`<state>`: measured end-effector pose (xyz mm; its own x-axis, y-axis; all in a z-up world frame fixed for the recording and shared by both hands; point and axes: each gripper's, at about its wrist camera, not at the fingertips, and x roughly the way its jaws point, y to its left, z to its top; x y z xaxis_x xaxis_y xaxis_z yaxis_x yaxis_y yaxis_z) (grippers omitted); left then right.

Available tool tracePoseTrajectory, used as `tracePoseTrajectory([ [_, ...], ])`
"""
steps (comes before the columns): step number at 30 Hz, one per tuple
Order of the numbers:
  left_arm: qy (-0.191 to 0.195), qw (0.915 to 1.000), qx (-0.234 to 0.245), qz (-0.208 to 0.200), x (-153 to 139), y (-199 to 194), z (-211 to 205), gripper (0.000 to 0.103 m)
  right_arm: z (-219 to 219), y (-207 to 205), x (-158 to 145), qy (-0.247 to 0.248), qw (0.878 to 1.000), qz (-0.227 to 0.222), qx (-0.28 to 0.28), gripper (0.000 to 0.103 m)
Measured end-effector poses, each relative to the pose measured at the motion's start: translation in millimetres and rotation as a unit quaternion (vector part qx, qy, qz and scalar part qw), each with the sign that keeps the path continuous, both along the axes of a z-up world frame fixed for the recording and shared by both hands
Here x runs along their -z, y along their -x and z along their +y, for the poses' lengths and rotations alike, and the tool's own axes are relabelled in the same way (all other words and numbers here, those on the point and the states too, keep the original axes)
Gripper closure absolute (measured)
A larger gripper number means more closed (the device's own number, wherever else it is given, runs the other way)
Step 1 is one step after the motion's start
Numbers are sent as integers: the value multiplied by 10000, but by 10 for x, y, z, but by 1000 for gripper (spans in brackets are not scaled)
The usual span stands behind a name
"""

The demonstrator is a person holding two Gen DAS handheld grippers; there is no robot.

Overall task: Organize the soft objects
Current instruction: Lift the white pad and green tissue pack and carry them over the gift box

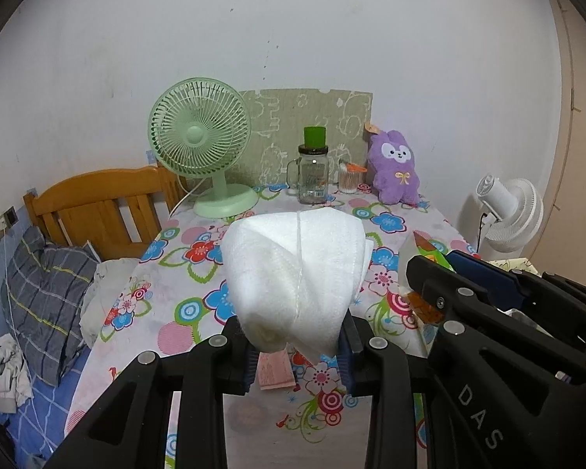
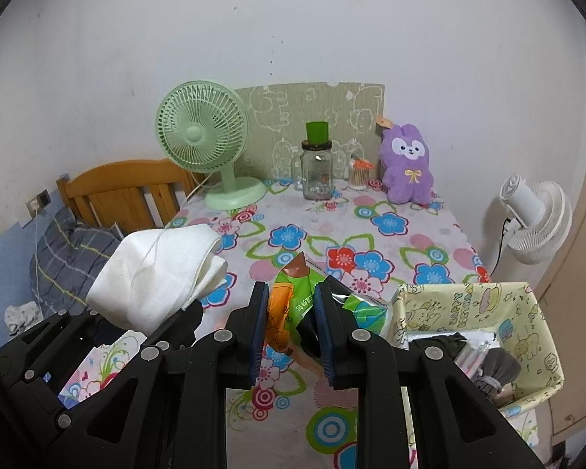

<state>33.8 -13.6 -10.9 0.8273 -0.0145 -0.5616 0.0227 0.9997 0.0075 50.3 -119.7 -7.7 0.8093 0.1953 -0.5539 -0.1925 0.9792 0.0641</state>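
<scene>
My left gripper (image 1: 297, 346) is shut on a folded white towel (image 1: 297, 273) and holds it above the flowered table; the towel also shows in the right wrist view (image 2: 156, 277). My right gripper (image 2: 289, 308) is shut on a green and orange tissue pack (image 2: 297, 297), held just above the table beside a yellow fabric basket (image 2: 527, 312). The basket holds dark and grey soft items (image 2: 488, 355). A purple plush bunny (image 1: 396, 166) sits at the table's far right, also in the right wrist view (image 2: 408, 166).
A green desk fan (image 1: 201, 144), a glass jar with green lid (image 1: 312, 174) and a cotton swab cup (image 1: 349, 179) stand at the table's back. A pink card (image 1: 275, 371) lies under my left gripper. A bed with wooden headboard (image 1: 97, 207) is left; a white floor fan (image 2: 535, 219) is right.
</scene>
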Motion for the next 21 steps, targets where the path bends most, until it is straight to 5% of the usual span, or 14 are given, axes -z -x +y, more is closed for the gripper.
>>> tracePoseTrajectory([
  [21, 95, 9990, 438, -75, -67, -51, -415, 69, -421, 40, -105, 10, 9996, -156, 241, 76],
])
